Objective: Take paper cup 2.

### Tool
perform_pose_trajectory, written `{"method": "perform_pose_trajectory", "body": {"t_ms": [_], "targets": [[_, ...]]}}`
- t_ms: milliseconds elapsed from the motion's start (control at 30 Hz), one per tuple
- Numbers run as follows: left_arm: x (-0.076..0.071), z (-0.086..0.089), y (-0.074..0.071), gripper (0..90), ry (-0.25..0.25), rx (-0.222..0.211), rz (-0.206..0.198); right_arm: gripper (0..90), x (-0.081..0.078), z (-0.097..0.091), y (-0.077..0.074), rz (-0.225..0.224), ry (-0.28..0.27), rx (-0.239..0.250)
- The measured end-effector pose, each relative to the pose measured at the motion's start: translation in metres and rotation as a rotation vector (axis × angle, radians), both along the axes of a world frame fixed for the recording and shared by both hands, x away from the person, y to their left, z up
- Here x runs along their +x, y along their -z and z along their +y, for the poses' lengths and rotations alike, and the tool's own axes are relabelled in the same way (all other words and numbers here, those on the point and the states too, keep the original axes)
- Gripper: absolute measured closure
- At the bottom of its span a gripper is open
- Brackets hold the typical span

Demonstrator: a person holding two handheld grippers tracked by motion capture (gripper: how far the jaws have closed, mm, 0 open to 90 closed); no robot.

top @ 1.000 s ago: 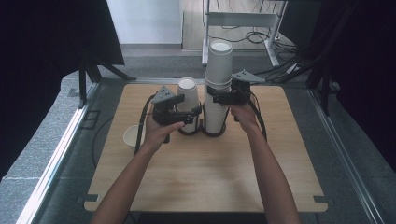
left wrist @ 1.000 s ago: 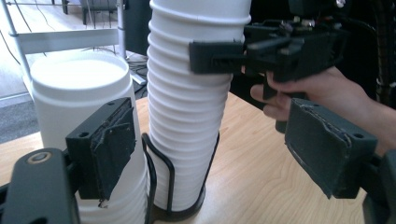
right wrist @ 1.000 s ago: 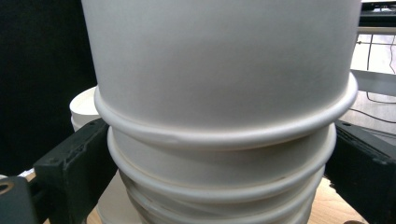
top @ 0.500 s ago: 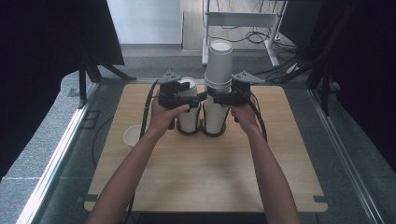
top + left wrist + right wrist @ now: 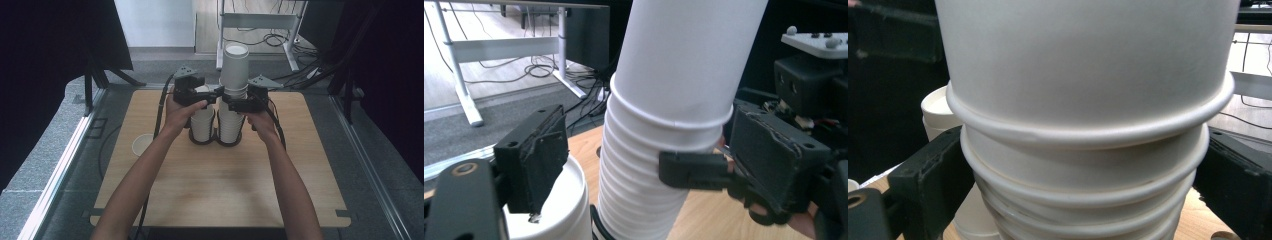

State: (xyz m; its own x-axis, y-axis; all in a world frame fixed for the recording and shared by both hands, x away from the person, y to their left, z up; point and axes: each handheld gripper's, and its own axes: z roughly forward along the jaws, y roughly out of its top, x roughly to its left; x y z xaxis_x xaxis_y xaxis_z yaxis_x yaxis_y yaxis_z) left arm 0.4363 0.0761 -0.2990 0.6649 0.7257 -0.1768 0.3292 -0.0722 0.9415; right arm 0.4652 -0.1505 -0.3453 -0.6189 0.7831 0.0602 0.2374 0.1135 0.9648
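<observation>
Separation of cups is under way: right claw [image 5: 231, 101] clamps the tall stack [image 5: 232, 95] mid-surface, left claw [image 5: 644, 155], narrowly parted, empty, just opening, must next seize the top cup [image 5: 235, 64].

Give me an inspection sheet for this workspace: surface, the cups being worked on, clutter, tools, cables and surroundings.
Surface: wooden table, bare in front of the cups.
Job's things: tall cup stack and short cup stack, both upside down, side by side in a dark double ring holder.
Clutter: single cup upright near the table's left edge.
Tools: right tool has its jaws on either side of the tall stack below the top cup's rim, shut on it. Left tool is above the short stack, jaws just opening, nothing between them.
Cables: one trails from each tool; more lie on the floor beyond the table.
Surroundings: dark curtains at both sides, white desk frame behind.
</observation>
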Motion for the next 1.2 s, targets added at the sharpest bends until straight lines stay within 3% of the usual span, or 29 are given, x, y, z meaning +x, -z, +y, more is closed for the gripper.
{"method": "perform_pose_trajectory", "body": {"t_ms": [133, 400, 700, 1000, 1200], "targets": [[0.005, -0.006, -0.004, 15.0, -0.009, -0.001, 0.005, 2.9, 0.000, 0.000, -0.001, 0.000, -0.001, -0.002], [0.008, -0.013, -0.004, 15.0, -0.003, 0.009, 0.012, 0.4, 0.005, 0.000, -0.002, 0.019, 0.012, 0.045], [0.019, -0.030, -0.004, 13.6, 0.005, 0.020, 0.006, 3.4, 0.002, 0.001, -0.006, -0.009, 0.000, -0.016], [0.025, -0.048, -0.009, 10.7, 0.021, 0.065, -0.026, 3.6, 0.002, 0.001, -0.006, -0.016, -0.002, -0.021], [0.034, -0.057, -0.009, 9.2, 0.014, 0.081, -0.015, 3.6, 0.001, 0.002, -0.007, -0.013, -0.004, -0.025]]}}
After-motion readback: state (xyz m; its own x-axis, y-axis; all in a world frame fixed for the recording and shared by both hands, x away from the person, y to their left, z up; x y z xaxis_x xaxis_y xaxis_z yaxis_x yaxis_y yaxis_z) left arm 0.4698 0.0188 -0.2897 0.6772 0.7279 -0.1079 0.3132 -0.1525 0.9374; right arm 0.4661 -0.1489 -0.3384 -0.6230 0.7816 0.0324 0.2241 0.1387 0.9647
